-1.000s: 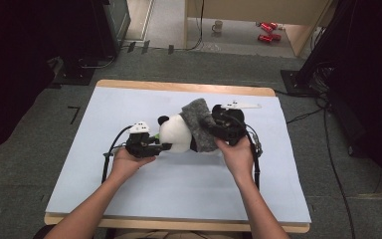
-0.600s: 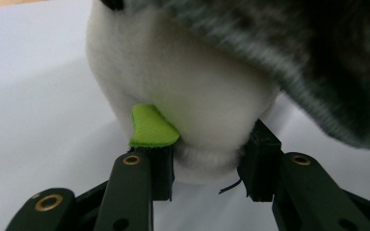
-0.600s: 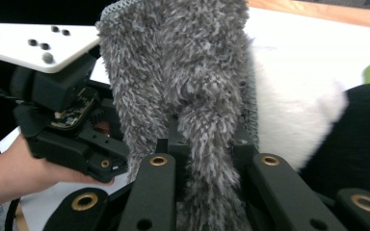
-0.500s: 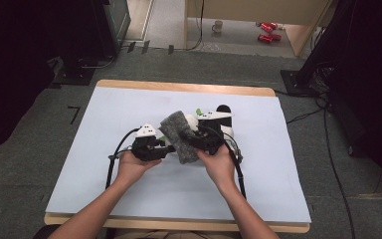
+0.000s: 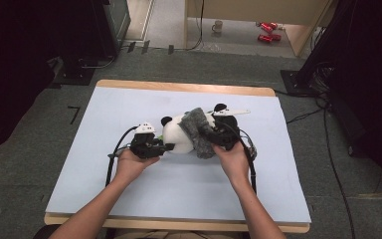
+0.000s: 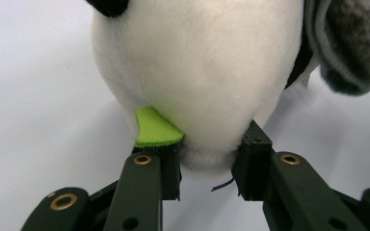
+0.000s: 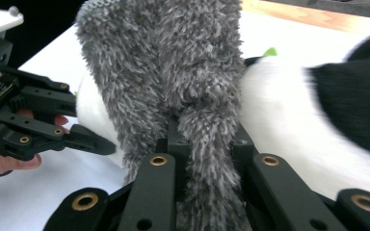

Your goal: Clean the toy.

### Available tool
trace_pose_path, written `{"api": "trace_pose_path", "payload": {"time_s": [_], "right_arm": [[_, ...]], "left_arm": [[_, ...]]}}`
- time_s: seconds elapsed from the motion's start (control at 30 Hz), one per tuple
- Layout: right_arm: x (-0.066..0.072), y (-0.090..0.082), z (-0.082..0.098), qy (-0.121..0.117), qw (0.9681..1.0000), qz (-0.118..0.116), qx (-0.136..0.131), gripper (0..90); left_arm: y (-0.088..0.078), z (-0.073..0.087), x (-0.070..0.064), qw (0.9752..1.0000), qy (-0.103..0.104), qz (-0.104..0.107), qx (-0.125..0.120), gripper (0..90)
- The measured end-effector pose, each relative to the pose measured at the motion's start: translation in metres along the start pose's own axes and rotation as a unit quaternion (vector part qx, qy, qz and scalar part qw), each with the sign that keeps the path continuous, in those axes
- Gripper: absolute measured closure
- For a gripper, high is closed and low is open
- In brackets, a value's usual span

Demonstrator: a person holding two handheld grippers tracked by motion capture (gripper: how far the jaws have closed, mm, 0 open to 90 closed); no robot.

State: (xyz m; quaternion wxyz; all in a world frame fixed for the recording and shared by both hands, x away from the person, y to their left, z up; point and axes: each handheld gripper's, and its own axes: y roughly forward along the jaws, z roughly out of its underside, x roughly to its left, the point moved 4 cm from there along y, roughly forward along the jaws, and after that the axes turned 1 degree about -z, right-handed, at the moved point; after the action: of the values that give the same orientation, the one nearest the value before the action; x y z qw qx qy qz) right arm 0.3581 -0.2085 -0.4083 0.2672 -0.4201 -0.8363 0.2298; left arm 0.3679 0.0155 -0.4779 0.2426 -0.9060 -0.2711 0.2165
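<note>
A black and white panda plush [image 5: 178, 137] lies on the pale blue table top [image 5: 129, 199]. My left gripper [image 5: 166, 148] is at its left end. In the left gripper view its jaws have just been closing, and the pads [image 6: 171, 166] now pinch a white bulge of the plush [image 6: 197, 86] beside a green tag [image 6: 156, 130]. A grey fuzzy cloth [image 5: 199, 132] drapes over the panda's middle. My right gripper [image 5: 213, 138] is shut on a fold of that cloth [image 7: 192, 72], which runs down between its jaws [image 7: 207, 139].
The left gripper's black cable [image 5: 115, 152] loops on the table towards the front edge. Beyond the table a mug [image 5: 218, 26] and red cans [image 5: 266, 32] lie on the floor. Dark stands and cables [image 5: 323, 114] flank the table on both sides.
My right hand swung left with the grey cloth over the panda, then came back a little right and lower. The left hand has stayed beside the panda.
</note>
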Motion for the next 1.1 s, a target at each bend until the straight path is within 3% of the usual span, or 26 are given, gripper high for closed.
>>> {"api": "trace_pose_path", "payload": {"time_s": [0.07, 0.17, 0.4, 0.57, 0.83, 0.97, 1.1], "right_arm": [[-0.003, -0.003, -0.001, 0.004, 1.0000, 0.003, -0.002, 78.8], [-0.018, -0.015, -0.002, 0.026, 0.9996, 0.005, -0.011, 78.7], [-0.039, -0.026, -0.001, 0.042, 0.9984, 0.029, -0.023, 78.6], [-0.050, -0.029, 0.004, 0.062, 0.9975, 0.021, -0.027, 78.6], [-0.068, -0.037, 0.012, 0.072, 0.9955, 0.057, -0.024, 79.2], [-0.079, -0.040, 0.017, 0.074, 0.9926, 0.096, -0.007, 79.6], [-0.081, -0.054, 0.014, 0.086, 0.9917, 0.093, -0.024, 79.8]], "left_arm": [[0.000, 0.000, 0.002, 1.0000, -0.001, 0.000, 0.002, 68.5], [0.000, 0.000, 0.006, 1.0000, 0.000, 0.001, 0.003, 68.5], [-0.001, 0.000, 0.010, 1.0000, -0.004, 0.004, 0.006, 68.5], [0.000, -0.001, 0.010, 1.0000, 0.003, 0.007, 0.001, 68.3], [0.001, 0.000, 0.012, 1.0000, 0.002, 0.005, 0.006, 68.3], [0.002, 0.001, 0.015, 1.0000, 0.004, 0.001, 0.008, 68.3], [0.003, 0.001, 0.015, 1.0000, 0.001, 0.000, 0.005, 68.3]]}}
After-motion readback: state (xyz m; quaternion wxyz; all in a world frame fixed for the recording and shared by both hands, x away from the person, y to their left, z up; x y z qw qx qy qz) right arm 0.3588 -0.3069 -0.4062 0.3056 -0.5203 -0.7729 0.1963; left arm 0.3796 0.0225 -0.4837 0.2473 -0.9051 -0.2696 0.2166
